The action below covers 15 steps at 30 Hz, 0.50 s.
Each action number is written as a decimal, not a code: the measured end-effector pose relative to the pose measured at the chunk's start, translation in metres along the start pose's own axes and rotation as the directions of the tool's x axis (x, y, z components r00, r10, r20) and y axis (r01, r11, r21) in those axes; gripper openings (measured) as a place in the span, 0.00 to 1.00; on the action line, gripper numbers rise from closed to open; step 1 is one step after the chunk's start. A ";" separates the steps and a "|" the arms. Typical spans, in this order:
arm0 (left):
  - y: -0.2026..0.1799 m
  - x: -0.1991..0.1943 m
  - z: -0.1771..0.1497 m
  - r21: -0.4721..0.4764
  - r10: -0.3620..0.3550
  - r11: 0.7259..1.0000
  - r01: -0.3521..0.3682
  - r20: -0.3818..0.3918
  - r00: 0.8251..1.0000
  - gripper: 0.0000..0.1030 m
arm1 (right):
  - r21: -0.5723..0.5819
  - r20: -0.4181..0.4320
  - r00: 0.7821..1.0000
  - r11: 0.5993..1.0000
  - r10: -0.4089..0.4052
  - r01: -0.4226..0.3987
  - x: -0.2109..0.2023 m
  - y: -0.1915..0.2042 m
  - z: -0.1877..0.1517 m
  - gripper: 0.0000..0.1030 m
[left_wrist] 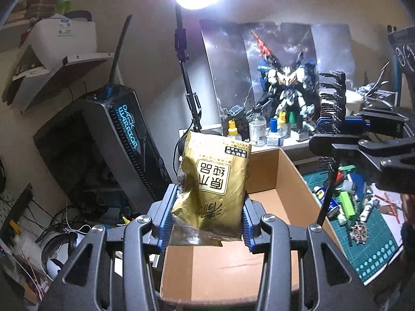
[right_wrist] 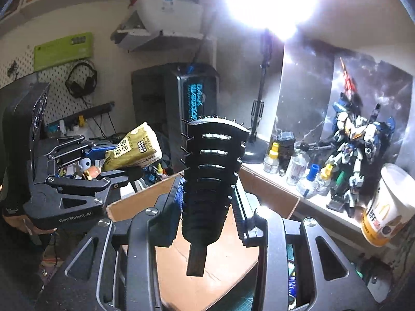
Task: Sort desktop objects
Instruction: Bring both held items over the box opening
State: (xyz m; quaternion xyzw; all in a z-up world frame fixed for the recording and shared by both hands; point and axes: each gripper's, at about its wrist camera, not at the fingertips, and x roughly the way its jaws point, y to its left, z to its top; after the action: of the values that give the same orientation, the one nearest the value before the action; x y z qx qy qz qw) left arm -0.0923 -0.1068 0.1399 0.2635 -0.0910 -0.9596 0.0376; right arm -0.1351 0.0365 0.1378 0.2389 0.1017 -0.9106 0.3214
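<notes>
The left tongs are clamped on a gold packet, its blue pads pressing the packet's lower sides so that it stands upright between them, printed label upside down. The packet hangs over the open cardboard box on the table, not touching it. From the right wrist view the same left tongs come in from the left, tilted slightly downward, with the gold packet sticking out toward the far side, and part of a hand shows under the handle.

The right tongs grip a black hairbrush around its lower head, so the slotted back faces the camera and the short handle points down toward the near side. The brush stands upright and also sits above the cardboard box. In the left wrist view the right tongs reach in from the right edge, roughly level, with the hairbrush bristles pointing left.

Both tools are held close together over the box. Behind it, along the far wall, small bottles stand in front of a robot figure, beside a lamp stand. A green cutting mat lies to the right of the box, littered with small items.
</notes>
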 end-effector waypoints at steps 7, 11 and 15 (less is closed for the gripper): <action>-0.003 0.046 0.010 -0.011 0.007 1.000 -0.007 -0.059 0.998 0.42 | 0.036 -0.075 0.997 0.999 0.027 -0.025 0.039 -0.022 0.006 0.32; -0.002 0.071 0.016 -0.014 0.012 1.000 -0.013 -0.098 0.995 0.42 | 0.053 -0.132 0.991 0.998 0.031 -0.024 0.064 -0.035 0.013 0.32; -0.004 0.101 0.019 -0.018 -0.001 1.000 -0.002 -0.162 0.987 0.42 | 0.086 -0.202 0.978 0.996 0.046 -0.029 0.095 -0.050 0.018 0.32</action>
State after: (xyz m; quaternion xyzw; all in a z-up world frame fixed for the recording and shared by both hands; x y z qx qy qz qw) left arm -0.1890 -0.1121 0.1050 0.3404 -0.0788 -0.9358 0.0476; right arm -0.2376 0.0182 0.1072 0.3458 0.0919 -0.8786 0.3163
